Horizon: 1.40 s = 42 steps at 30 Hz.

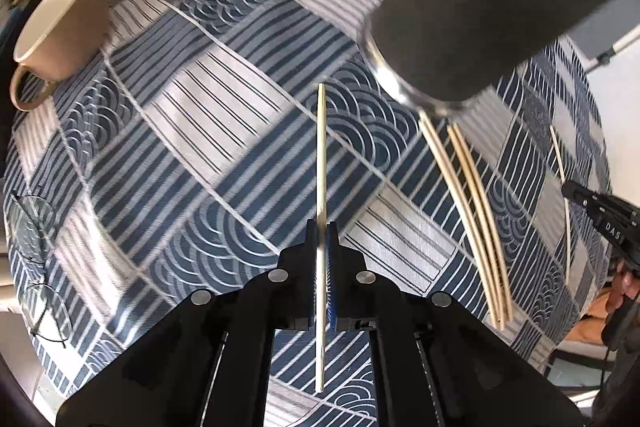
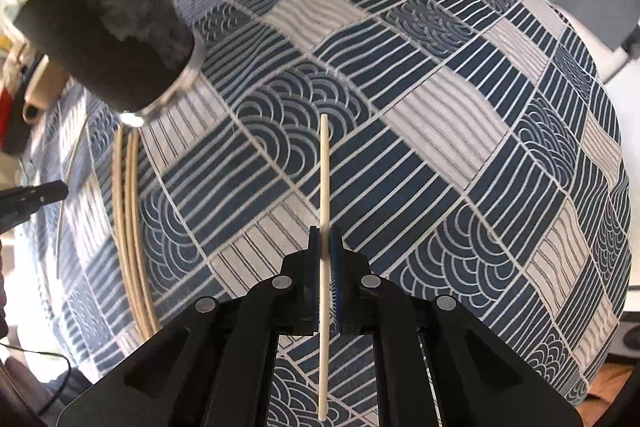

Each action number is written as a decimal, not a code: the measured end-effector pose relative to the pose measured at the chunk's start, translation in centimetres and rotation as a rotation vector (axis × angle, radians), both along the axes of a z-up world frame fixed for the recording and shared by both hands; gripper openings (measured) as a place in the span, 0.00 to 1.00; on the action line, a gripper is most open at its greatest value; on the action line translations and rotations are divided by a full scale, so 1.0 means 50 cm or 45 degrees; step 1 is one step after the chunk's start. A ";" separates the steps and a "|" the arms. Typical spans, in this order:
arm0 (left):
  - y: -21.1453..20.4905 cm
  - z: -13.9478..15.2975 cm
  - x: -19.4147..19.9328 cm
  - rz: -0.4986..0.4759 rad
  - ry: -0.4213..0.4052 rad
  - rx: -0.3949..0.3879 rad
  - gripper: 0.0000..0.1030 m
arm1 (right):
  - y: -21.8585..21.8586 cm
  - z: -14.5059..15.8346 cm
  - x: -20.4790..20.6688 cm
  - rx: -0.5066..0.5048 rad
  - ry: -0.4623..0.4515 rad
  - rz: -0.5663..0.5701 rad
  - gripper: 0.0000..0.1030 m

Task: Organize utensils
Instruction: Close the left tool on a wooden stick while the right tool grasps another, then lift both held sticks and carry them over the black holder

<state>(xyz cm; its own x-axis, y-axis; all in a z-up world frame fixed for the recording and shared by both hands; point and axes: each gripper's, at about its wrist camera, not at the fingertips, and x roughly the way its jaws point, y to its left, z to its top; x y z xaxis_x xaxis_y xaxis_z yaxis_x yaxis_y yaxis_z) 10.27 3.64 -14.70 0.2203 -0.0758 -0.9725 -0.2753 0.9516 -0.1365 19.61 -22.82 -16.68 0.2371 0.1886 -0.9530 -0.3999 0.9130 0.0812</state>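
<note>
My left gripper (image 1: pixel 322 227) is shut on a pale wooden chopstick (image 1: pixel 321 155) that points forward over the blue patterned tablecloth (image 1: pixel 208 155). My right gripper (image 2: pixel 325 233) is shut on another pale chopstick (image 2: pixel 325 167). A dark tumbler (image 1: pixel 472 7) with a metal base stands at the upper right of the left wrist view and at the upper left of the right wrist view (image 2: pixel 108 23). Several loose chopsticks (image 1: pixel 472 203) lie on the cloth below the tumbler; they also show in the right wrist view (image 2: pixel 128 227). The right gripper shows at the right edge of the left wrist view (image 1: pixel 600 215).
A tan mug (image 1: pixel 60 27) stands at the far left of the table. A pair of glasses (image 1: pixel 36 259) lies near the left edge. A single thin stick (image 1: pixel 562 179) lies at the right. The other gripper's tip (image 2: pixel 36 195) shows at the left.
</note>
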 end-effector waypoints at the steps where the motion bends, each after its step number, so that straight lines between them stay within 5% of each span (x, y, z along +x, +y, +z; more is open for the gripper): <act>1: 0.008 0.013 0.003 0.009 -0.015 0.000 0.04 | -0.006 0.005 0.004 0.016 -0.005 -0.003 0.04; 25: 0.056 0.325 0.116 -0.064 -0.481 0.177 0.05 | 0.172 0.350 0.106 0.369 -0.395 0.215 0.05; 42: 0.008 0.387 0.225 -0.155 -0.710 0.068 0.05 | 0.271 0.426 0.169 0.528 -0.469 0.257 0.05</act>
